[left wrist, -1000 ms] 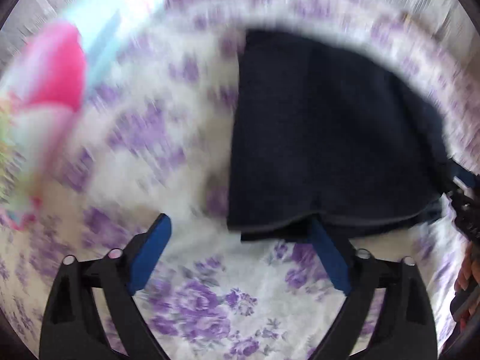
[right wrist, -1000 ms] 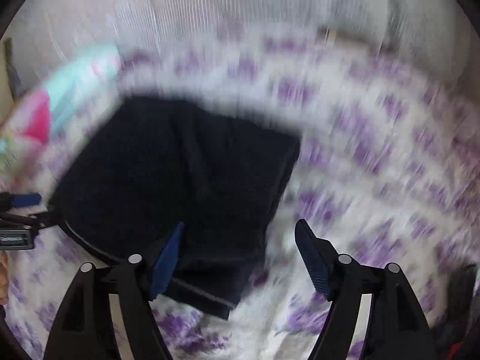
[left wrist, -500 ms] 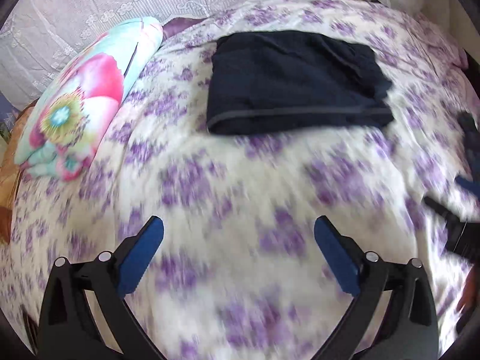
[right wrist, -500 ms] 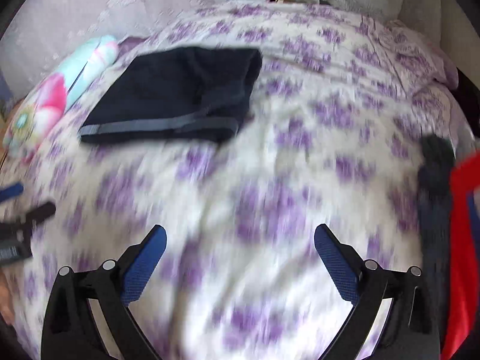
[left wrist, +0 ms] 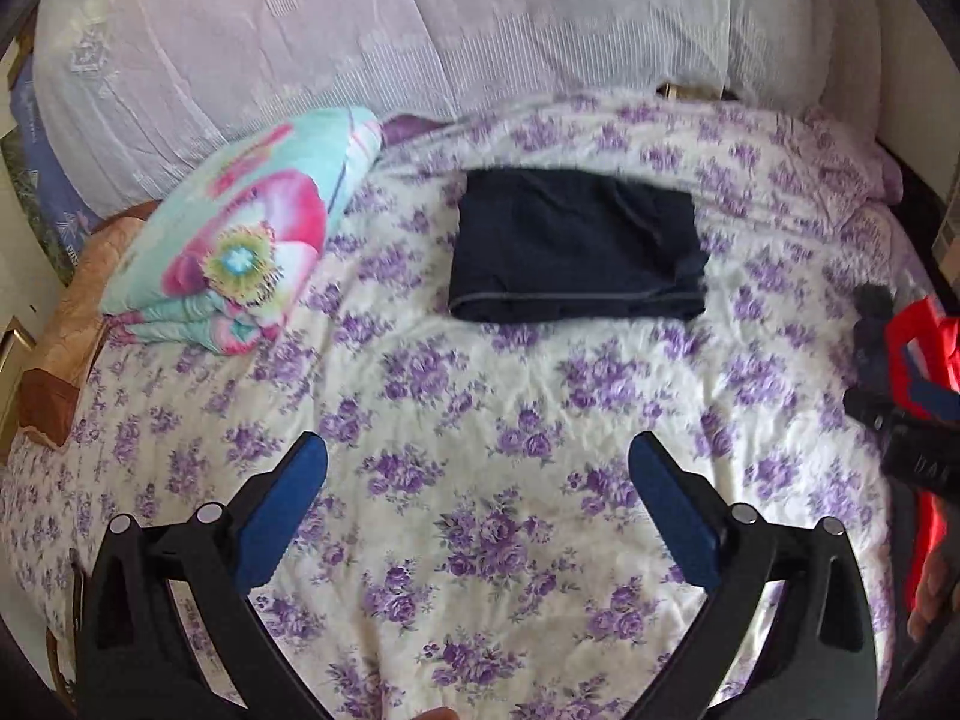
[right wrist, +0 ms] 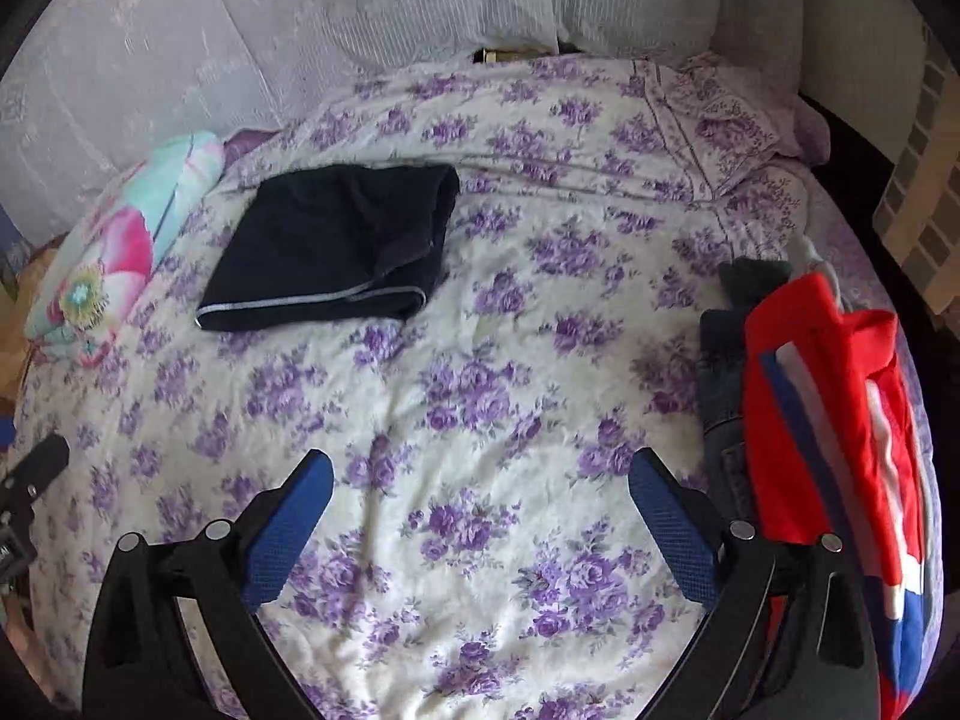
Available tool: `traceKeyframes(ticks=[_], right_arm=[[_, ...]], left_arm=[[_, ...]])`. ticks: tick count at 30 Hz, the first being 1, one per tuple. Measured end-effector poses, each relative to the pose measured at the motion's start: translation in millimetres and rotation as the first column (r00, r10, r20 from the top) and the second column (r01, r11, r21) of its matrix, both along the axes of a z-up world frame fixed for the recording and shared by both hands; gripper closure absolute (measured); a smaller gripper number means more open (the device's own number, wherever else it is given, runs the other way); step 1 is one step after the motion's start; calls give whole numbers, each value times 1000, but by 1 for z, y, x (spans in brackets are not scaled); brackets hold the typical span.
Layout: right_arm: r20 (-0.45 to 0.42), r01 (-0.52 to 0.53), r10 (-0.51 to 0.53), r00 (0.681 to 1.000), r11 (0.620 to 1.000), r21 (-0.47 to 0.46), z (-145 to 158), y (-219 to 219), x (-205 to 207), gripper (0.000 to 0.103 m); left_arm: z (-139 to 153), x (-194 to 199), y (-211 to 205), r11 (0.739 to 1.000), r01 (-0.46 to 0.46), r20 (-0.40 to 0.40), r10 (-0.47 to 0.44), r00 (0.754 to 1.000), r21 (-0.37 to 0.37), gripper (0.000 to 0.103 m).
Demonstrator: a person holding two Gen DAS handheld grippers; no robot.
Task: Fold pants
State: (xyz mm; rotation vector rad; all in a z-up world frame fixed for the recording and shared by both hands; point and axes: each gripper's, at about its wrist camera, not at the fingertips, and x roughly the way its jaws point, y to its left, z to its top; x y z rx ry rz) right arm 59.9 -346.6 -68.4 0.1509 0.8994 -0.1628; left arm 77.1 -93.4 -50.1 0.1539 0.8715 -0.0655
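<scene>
The dark navy pants lie folded into a flat rectangle on the far part of the bed, its pale-trimmed edge facing me; in the right wrist view the pants sit at upper left. My left gripper hovers well back from them, wide open, nothing between its blue pads. My right gripper is likewise wide open and empty, over bare bedspread. The right gripper's black body shows at the right edge of the left wrist view.
The bed wears a white spread with purple flowers. A folded flowered blanket lies left of the pants. A pile of red, blue and dark clothes lies at the right edge. White pillows line the head.
Both grippers pulled back and up from the pants, which now lie far off instead of right at the fingertips. Both sets of jaws spread a little wider.
</scene>
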Motion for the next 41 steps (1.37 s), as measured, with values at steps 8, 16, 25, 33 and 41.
traceKeyframes(ticks=[8, 16, 25, 33, 41], right_arm=[[284, -61, 87, 955, 993, -100, 129, 27, -28, 4], [392, -86, 98, 915, 995, -46, 157, 44, -65, 4], [264, -122, 117, 957, 993, 2, 117, 51, -50, 4], [269, -128, 126, 955, 992, -9, 120, 52, -50, 4], [265, -131, 124, 956, 991, 8, 119, 49, -48, 4]], left_arm=[[64, -21, 12, 998, -46, 91, 49, 995, -42, 5], [119, -41, 15, 997, -67, 208, 76, 975, -47, 5], [129, -46, 2, 998, -51, 214, 59, 975, -43, 5], [134, -46, -7, 998, -38, 256, 48, 965, -43, 5], [128, -43, -15, 999, -15, 228, 22, 973, -31, 5]])
